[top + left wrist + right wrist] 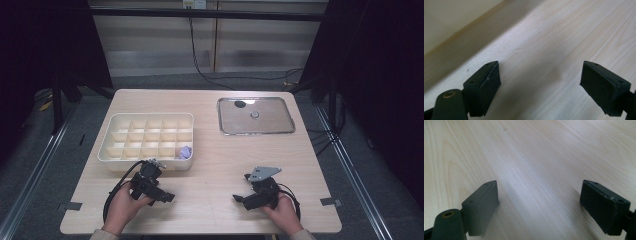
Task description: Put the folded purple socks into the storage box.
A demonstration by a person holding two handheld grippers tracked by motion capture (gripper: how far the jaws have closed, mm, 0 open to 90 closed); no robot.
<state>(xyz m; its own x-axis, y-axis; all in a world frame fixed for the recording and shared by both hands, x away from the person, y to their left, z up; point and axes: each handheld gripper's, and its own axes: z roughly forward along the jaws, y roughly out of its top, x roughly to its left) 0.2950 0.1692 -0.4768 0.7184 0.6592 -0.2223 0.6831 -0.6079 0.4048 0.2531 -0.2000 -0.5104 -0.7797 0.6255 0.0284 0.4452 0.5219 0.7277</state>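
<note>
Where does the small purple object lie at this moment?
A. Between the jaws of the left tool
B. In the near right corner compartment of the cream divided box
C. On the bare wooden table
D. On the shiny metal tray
B: in the high view the small purple object sits in the near right corner compartment of the cream divided plastic box, apart from both tools.

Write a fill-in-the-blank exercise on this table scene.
1. The purple thing lies in a ____ compartment of the divided box.
2. The metal tray lies to the ____ of the box.
3. The jaws of both grippers stand ____, with nothing between them.
Missing words: corner; right; open
</note>
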